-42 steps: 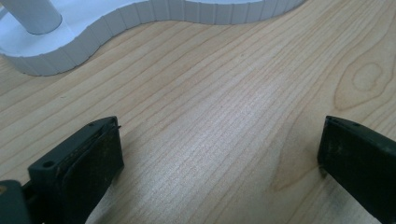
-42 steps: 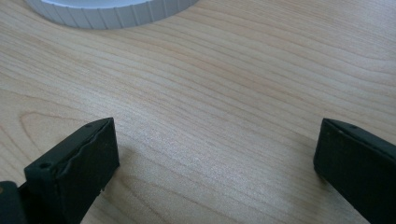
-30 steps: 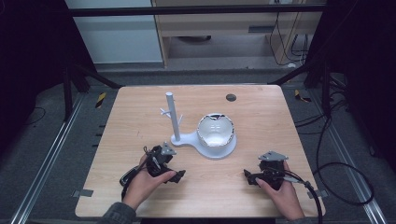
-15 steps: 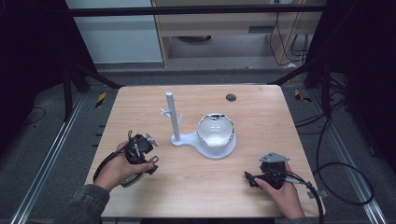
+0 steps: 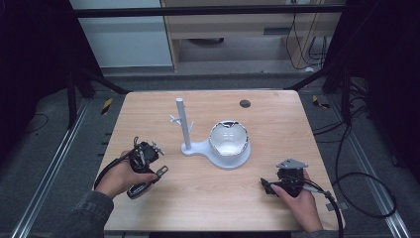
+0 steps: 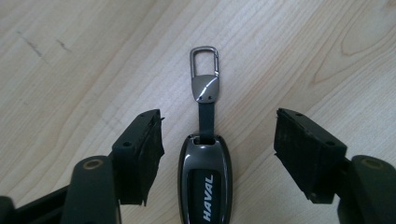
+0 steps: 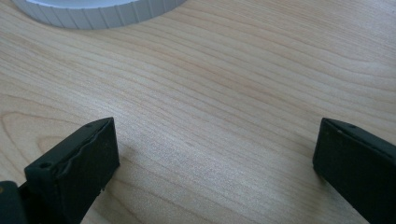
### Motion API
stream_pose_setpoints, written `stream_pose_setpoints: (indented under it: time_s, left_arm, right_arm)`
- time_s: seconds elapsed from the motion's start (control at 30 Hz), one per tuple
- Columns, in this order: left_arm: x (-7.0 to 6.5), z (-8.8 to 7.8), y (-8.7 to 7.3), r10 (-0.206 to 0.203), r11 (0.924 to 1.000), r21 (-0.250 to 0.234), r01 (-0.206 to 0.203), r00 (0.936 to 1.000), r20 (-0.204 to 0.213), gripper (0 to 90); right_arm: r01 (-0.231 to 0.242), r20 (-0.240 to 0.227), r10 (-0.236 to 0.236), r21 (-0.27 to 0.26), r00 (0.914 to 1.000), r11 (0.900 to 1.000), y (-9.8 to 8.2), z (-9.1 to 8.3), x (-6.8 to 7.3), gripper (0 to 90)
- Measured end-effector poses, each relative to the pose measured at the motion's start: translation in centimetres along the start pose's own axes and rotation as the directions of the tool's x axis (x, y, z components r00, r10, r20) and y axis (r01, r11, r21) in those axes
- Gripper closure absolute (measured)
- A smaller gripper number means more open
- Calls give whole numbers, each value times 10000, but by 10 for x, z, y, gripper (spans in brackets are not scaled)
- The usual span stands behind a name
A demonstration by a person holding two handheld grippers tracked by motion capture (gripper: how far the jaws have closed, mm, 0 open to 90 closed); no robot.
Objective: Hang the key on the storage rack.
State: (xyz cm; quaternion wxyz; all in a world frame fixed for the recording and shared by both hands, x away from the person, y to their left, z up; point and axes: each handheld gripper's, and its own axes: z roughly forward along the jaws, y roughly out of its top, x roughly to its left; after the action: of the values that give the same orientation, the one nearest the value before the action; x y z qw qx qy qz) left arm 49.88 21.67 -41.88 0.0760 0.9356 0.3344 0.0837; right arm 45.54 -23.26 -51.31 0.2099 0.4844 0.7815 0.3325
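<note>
A dark key fob (image 6: 204, 179) marked HAVAL lies flat on the wooden table (image 5: 208, 198), its strap and metal clip (image 6: 204, 70) pointing away from me. My left gripper (image 6: 219, 128) hangs over the key fob (image 5: 140, 189). The fob lies between the jaws, which have just been closing, with a gap left on each side. In the high view the left gripper (image 5: 146, 159) is near the table's left side. My right gripper (image 5: 266, 186) rests open at the front right, and in the right gripper view (image 7: 215, 149) it has only bare wood between its jaws.
A white stand (image 5: 181, 124) with a post and short pegs rises mid-table. Its flat base carries a shiny round bowl (image 5: 228, 139). The base's ribbed white rim (image 7: 98, 14) lies just beyond the right jaws. A small dark disc (image 5: 244, 103) sits near the far edge.
My left hand has drawn back to the left from the table's middle and lifted slightly, with the fob now on the wood beside it. The right hand has stayed put.
</note>
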Motion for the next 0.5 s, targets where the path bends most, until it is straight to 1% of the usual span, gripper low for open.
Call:
stream_pose_setpoints:
  time_s: [0.03,0.07,0.1,0.17,0.2,0.27,0.37,0.43,0.5]
  left_arm:
    - [0,4,3,-1,9997,256,0,10000,35,360]
    - [0,4,3,-1,9997,256,0,10000,35,374]
    - [0,6,5,3,9993,362,-4,10000,25,374]
    - [1,10,7,4,9987,518,-6,10000,40,424]
    - [1,12,8,35,9981,611,-38,10000,48,424]
    - [1,16,11,102,9971,760,-106,9999,58,458]
    - [1,24,13,210,9945,1025,-219,9997,98,492]
    - [3,30,14,297,9912,1289,-308,9995,98,512]
    - [4,32,13,262,9920,1229,-274,9996,116,534]
  right_arm:
    - [-1,25,1,3,10000,10000,0,0,0,7]
    - [-1,25,1,3,10000,10000,0,0,0,7]
    - [-17,35,17,5,10000,10000,0,0,0,7]
    - [-54,26,54,2,10000,10000,-1,-1,1,7]
    - [-54,26,54,2,10000,10000,-1,-1,1,7]
    - [-38,40,38,4,10000,10000,-1,-1,1,7]
    - [-11,43,11,13,10000,10000,-2,-2,1,7]
    - [-4,18,4,-1,10000,10000,-2,-2,2,7]
    - [15,15,-15,3,10000,10000,-2,-2,1,7]
